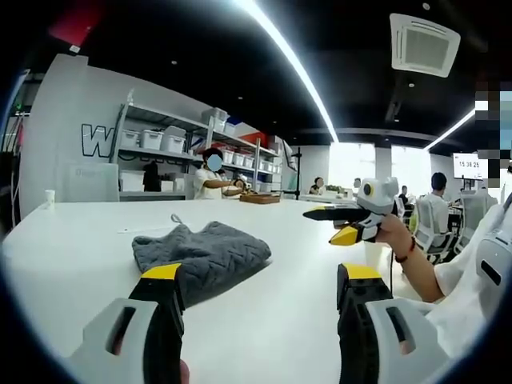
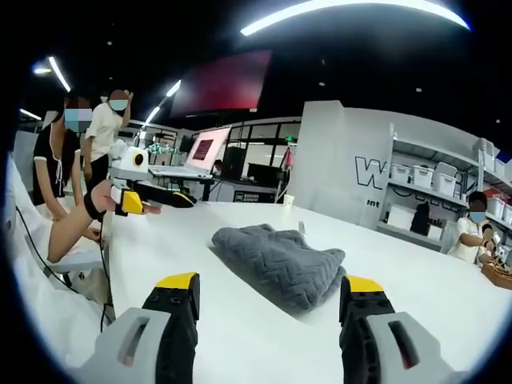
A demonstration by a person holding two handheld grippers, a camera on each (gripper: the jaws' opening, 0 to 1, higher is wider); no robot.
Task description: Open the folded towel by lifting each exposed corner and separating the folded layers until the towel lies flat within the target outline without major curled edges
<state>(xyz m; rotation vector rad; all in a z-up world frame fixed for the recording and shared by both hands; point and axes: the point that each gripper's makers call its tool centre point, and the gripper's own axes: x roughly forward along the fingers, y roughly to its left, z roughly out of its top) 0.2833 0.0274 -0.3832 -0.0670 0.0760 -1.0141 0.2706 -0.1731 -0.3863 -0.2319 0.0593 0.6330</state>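
The grey towel (image 1: 202,254) lies folded and rumpled on the white table (image 1: 80,256), well in from its edges, touched by neither tool. The left gripper (image 1: 260,276) hovers just short of it, jaws spread wide and holding nothing. The right gripper (image 2: 272,282) faces the towel from the opposite side, also released and empty. Storage shelves (image 1: 160,152) stand beyond the table's far edge.

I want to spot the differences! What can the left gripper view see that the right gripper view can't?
Left gripper view: a square white ceiling vent and a wall screen with digits. Right gripper view: two people standing beside a slanted red ceiling panel. Both: the folded grey knitted towel on the white table, and white shelves of storage bins.
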